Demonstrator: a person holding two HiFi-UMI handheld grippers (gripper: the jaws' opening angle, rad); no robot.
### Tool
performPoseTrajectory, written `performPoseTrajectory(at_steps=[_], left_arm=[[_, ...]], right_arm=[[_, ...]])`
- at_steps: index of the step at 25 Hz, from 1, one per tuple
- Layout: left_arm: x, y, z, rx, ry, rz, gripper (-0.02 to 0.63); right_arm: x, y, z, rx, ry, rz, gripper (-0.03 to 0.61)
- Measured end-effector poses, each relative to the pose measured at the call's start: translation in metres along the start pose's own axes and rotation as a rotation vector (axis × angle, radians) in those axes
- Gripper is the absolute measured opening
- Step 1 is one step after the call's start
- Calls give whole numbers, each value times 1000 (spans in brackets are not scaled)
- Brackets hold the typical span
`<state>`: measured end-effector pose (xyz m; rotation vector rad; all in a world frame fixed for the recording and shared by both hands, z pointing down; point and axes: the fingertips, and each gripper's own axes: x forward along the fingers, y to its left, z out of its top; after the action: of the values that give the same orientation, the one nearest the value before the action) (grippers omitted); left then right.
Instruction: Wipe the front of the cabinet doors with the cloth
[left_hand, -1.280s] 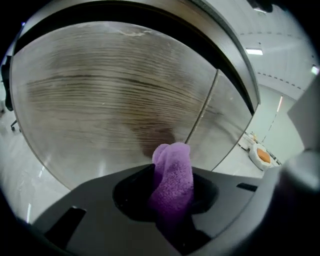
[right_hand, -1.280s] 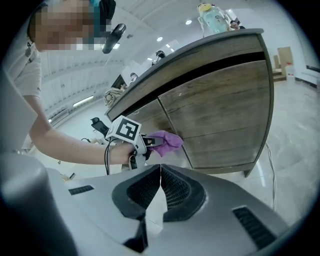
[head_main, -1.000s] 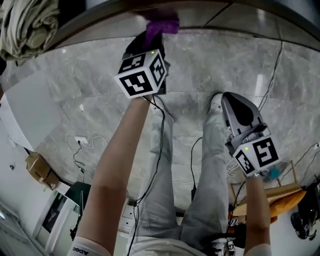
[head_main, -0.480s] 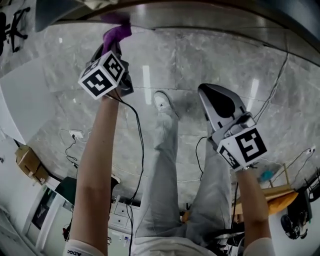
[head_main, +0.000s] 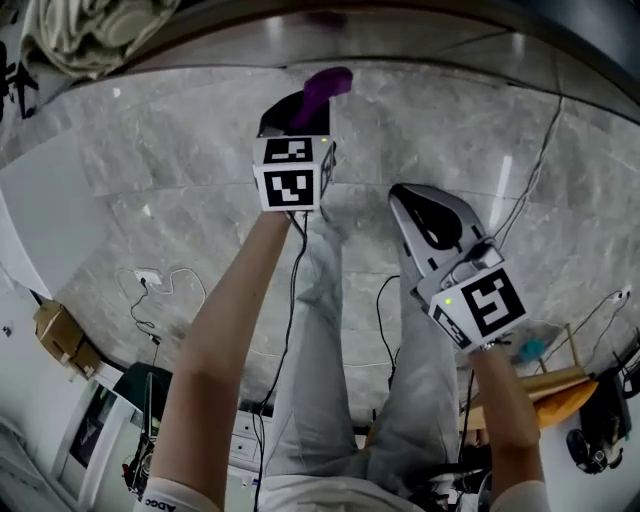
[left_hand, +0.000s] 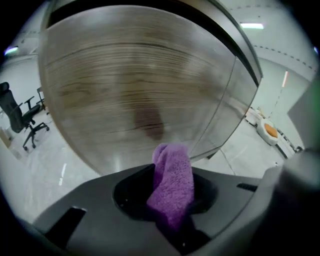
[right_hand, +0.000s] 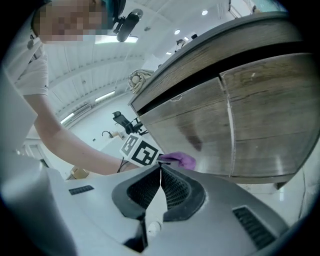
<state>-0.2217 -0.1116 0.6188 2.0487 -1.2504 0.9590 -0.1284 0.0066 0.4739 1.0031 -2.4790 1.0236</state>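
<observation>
- Grey marble floor tiles (head_main: 150, 180) fill my head view, with the person's grey-trousered legs (head_main: 320, 380) below the two arms.
- Wood-grain cabinet door (left_hand: 140, 75) takes up most of the left gripper view. From the right gripper view I see two doors side by side, a thin vertical seam between them.
- My left gripper (head_main: 300, 115) is clamped on the purple cloth (left_hand: 172, 185), which is pinched in a bunched fold between the jaws.
- The cloth's long axis runs along the jaws. Its free end sticks out past the tips and points at the door, near the door's lower edge.
- I cannot tell whether the cloth end touches the wood or sits just off it.
- My right gripper (right_hand: 160, 167) has its jaws pressed together with nothing between them. It is held beside the left gripper, on its right, back from the cabinet.
</observation>
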Motion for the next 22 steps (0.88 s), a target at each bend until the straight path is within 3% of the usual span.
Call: performPoseTrajectory(at_steps=[5,10,16,22], left_arm=[[52,-97,41,-12,-14,-102,94],[92,-128,50,22,47,-105,94],[96,-86,40,-32,95,-34,94],[72,22,11,-104,151,72,94]], right_arm=[[-59,-41,-20,-23,36,-41,27],[-104,-87,-38,48,1,-155,26],[-124,-117,-39,120,-67,-281,26],[-79,-91,-16,103,-105,-266,26]])
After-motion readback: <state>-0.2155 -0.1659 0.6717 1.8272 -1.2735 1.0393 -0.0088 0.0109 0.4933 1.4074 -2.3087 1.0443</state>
